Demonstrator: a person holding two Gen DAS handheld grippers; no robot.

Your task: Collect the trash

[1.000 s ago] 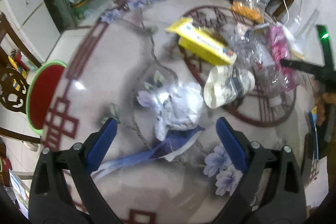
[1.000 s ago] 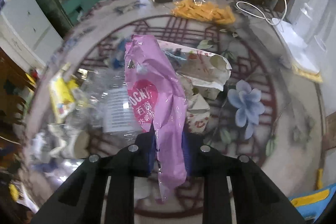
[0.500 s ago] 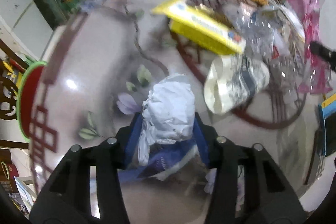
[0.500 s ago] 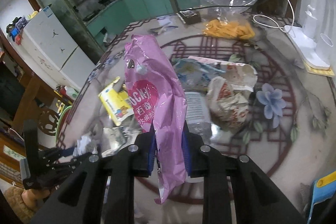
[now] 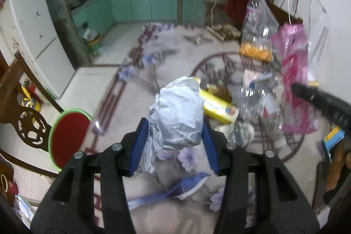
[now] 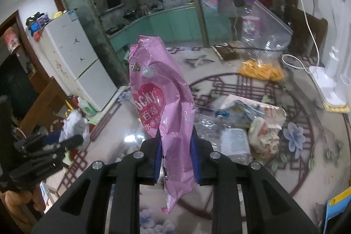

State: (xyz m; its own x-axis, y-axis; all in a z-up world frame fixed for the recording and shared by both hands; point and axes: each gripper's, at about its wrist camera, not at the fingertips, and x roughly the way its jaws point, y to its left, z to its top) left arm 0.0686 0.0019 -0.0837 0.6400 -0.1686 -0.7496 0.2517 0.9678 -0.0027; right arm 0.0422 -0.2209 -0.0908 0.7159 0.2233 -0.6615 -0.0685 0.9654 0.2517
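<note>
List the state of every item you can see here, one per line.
Left tool: shut on crumpled foil wrapper, lifted.
Right tool: shut on pink snack bag, hanging upright.
Yellow box: lying on table.
Clear plastic bag: standing, holding orange snacks.

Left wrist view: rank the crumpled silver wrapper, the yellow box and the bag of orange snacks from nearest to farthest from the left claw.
1. Crumpled silver wrapper: clamped in the left claw.
2. Yellow box: on the table just beyond, to the right.
3. Bag of orange snacks: far right of the table, upright.
</note>
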